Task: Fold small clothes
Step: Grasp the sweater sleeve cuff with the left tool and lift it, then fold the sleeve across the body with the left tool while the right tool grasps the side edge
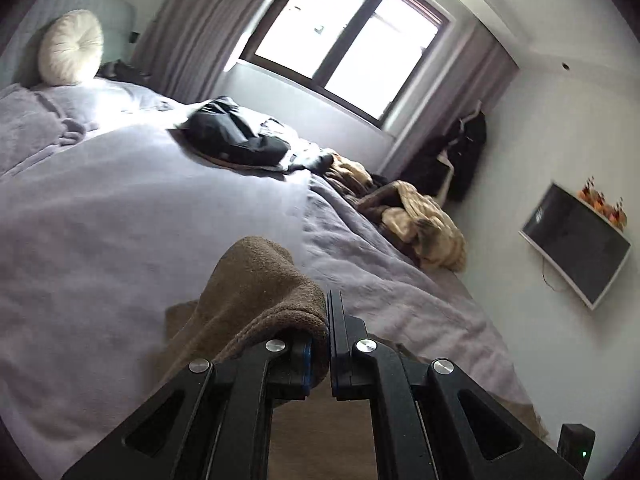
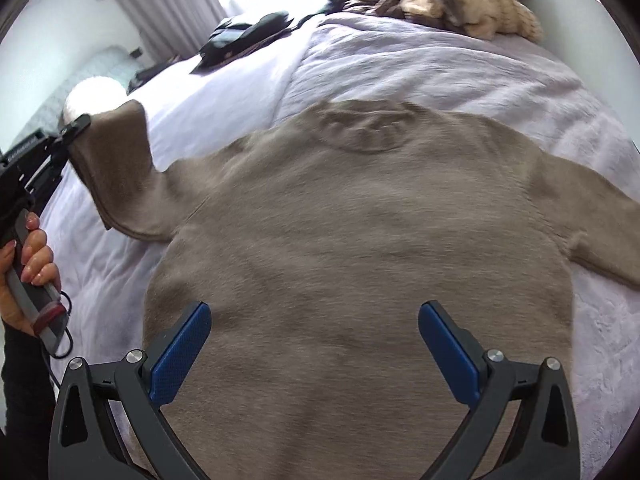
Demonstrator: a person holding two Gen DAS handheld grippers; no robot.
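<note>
A taupe sweater [image 2: 340, 248] lies spread flat on the lilac bed cover [image 2: 440, 72], neck toward the far side. My left gripper [image 1: 329, 336] is shut on the cuff of the sweater's left sleeve [image 1: 256, 288] and holds it lifted off the bed; this gripper and the raised sleeve [image 2: 120, 176] also show at the left in the right wrist view. My right gripper [image 2: 314, 344] is open and empty, hovering over the lower body of the sweater. The right sleeve [image 2: 592, 224] lies flat, stretched out to the right.
Dark clothes [image 1: 236, 136] and a tan heap of garments [image 1: 420, 216] lie at the far side of the bed. A round cream cushion [image 1: 70, 46] leans at the headboard. A wall screen [image 1: 576, 244] hangs to the right, below a window [image 1: 344, 36].
</note>
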